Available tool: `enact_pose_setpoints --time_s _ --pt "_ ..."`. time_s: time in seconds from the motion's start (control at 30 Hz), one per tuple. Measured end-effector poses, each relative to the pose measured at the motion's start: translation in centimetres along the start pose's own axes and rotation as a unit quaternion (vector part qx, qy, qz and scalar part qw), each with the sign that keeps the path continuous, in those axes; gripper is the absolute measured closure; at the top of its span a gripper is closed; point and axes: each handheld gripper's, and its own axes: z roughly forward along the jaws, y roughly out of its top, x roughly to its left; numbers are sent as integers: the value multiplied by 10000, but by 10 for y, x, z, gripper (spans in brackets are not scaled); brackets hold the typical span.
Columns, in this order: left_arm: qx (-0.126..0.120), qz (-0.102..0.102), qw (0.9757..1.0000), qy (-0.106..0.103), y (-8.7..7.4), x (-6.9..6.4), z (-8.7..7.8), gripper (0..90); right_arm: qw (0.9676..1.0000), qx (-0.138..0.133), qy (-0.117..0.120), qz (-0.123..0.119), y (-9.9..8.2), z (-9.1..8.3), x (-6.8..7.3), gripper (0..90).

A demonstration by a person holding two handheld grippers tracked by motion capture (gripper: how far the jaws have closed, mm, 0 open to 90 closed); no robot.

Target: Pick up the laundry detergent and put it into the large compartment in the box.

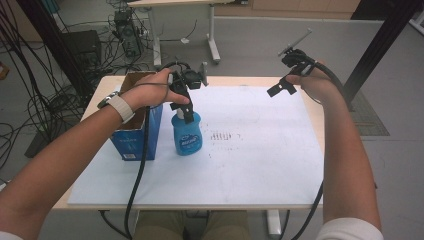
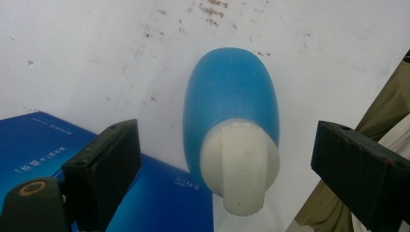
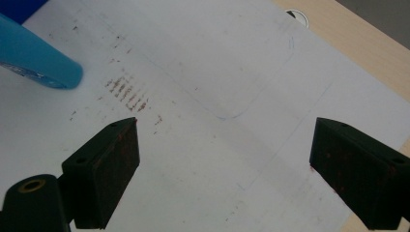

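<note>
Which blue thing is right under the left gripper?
The round blue plastic bottle with the white cap, between the open left gripper; the blue cardboard box sits beside it.

Even, soft indoor light, no hard glare anywhere.

The white sheet (image 1: 250,150) reads bright and flat in the high view, with just a faint shadow beside the blue bottle (image 1: 187,135); straight edges bow slightly toward the frame corners there. In the left gripper view the bottle's white cap (image 2: 240,164) is soft and a touch blurred, and the black jaws sit dark, close and slightly out of focus.
</note>
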Motion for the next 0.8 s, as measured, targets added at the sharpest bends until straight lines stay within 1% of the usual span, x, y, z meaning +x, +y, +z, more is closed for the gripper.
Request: enact_pose_setpoints --time_s 0.27,0.33,0.4,0.5,0.7,0.8 --pt "-1 -6 10000 18 0 -1 0 110 10000 -2 0 -3 0 0 0 104" --pt "12 45 10000 1 1 0 0 109 10000 -2 -2 -1 0 0 0 104" --pt "-9 16 10000 -3 0 -1 1 110 10000 2 -6 12 0 0 0 103" --pt "15 35 10000 8 2 -1 1 110 10000 -6 -2 10 -1 -1 -1 103" --pt "-13 58 10000 14 1 -1 1 110 10000 -2 -3 3 -1 -1 -1 102" --pt "-25 36 10000 16 1 -1 2 110 10000 -8 -5 7 -1 -1 -1 102"
